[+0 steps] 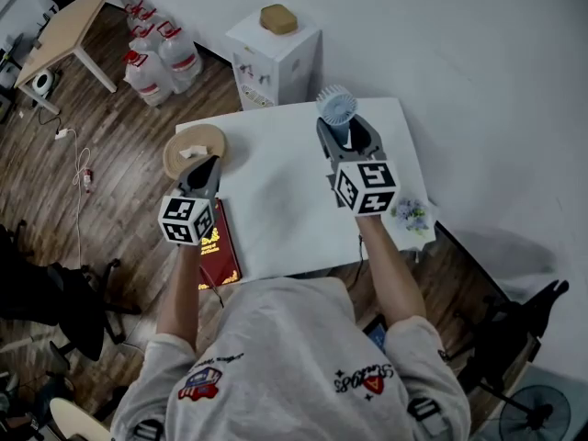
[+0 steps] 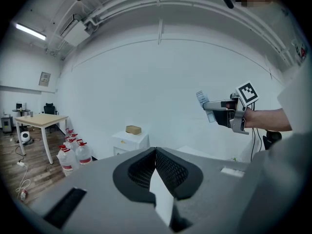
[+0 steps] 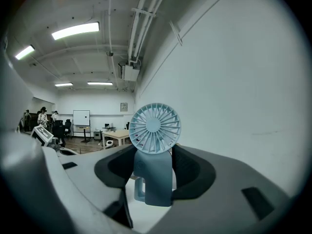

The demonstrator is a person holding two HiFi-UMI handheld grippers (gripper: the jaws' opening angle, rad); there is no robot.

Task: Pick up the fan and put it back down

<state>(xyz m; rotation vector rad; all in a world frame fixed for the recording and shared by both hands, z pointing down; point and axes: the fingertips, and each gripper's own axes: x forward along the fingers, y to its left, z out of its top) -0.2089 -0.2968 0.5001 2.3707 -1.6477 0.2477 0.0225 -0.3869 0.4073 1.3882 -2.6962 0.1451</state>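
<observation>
Fan [image 1: 336,108]: small, pale blue and handheld, up in the air over the far part of the table and clear of its top; the round grille head [image 3: 154,126] stands upright above the jaws, its handle running down between them

Right claw [image 1: 342,134]: clamped on the fan's handle, one jaw pressing on each side; in the right gripper view [image 3: 155,152] the handle fills the gap, and the left gripper view shows this claw [image 2: 214,106] raised with the fan [image 2: 202,100] at its tip

Left claw [image 1: 206,165]: jaws together at the tips with nothing between them [image 2: 156,150]; held above the table's left edge, well apart from the right claw

Table [image 1: 276,209]: white and mostly bare in the middle

Round tan dish [image 1: 175,159]: on the table's far left corner, just beyond the left claw's tip, with something small and white on it

Red book [image 1: 219,255]: at the table's near left edge, below the left claw

Flower bunch [image 1: 411,214]: small and pale, at the table's right edge

White cabinet [image 1: 276,62]: behind the table against the wall, with a brown block [image 1: 277,18] on top

Water bottles [image 1: 156,53]: a cluster on the wooden floor, left of the cabinet
</observation>
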